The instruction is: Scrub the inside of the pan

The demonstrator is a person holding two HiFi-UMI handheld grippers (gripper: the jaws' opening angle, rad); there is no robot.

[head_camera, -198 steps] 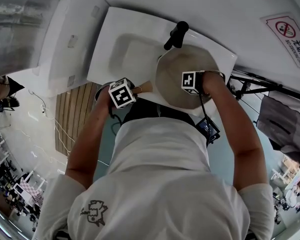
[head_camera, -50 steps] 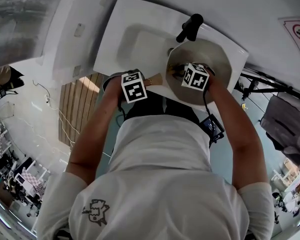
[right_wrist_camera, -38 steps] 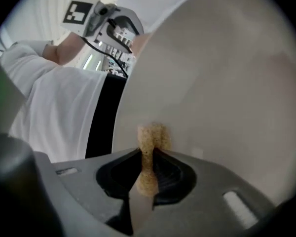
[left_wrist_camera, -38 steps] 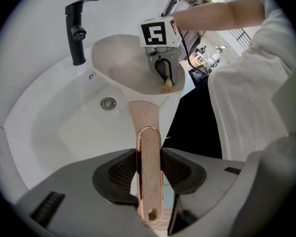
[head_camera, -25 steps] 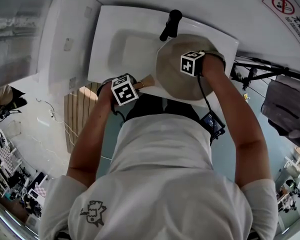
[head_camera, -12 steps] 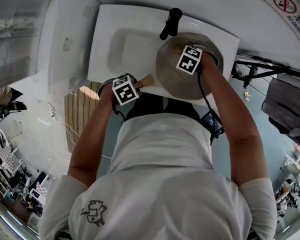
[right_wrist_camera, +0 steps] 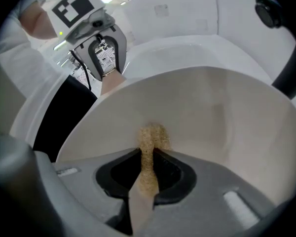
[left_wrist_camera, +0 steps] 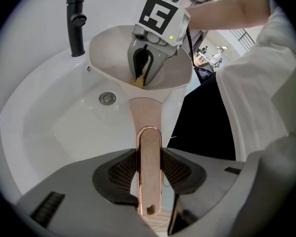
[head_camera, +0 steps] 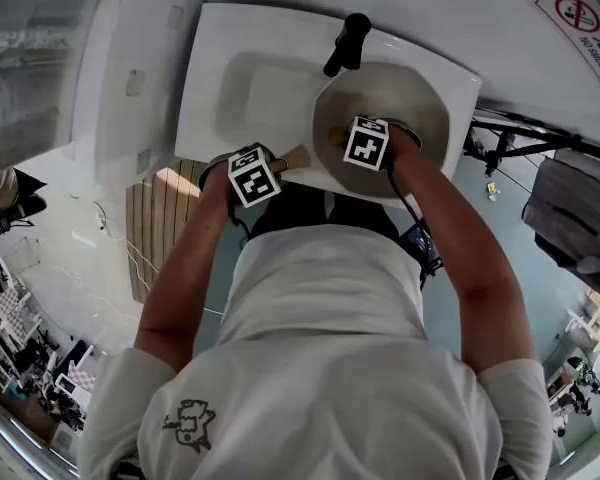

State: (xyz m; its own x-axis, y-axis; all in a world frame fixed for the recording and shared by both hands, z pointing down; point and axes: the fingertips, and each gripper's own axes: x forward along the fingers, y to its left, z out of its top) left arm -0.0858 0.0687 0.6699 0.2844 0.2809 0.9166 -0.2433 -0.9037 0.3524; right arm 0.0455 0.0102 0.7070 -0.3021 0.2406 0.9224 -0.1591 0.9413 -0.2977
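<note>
The left gripper point(left_wrist_camera: 149, 168) is closed on the handle point(left_wrist_camera: 146, 122) of the pan point(left_wrist_camera: 111, 48), with both ribbed pads pressed against the handle's sides close to its free end. The handle's long axis runs straight ahead from these jaws to the bowl, so the pan is carried directly in front of the left gripper. It is held with its inside turned upward, above the right part of the white sink point(left_wrist_camera: 59, 132). Inside the bowl, the right gripper point(right_wrist_camera: 147, 171) is closed on a tan scouring pad point(right_wrist_camera: 153, 135). The pad projects past the jaw tips and appears to touch the inner wall on the handle side. The right gripper is therefore the one nearer the surface to be scrubbed, and the left serves as the holder. It is judged that the coming stroke is to be driven across the wall, away from the handle side, against the braced handle. A black tap point(left_wrist_camera: 78, 19) is seen beyond the bowl, just beside its far rim.
</note>
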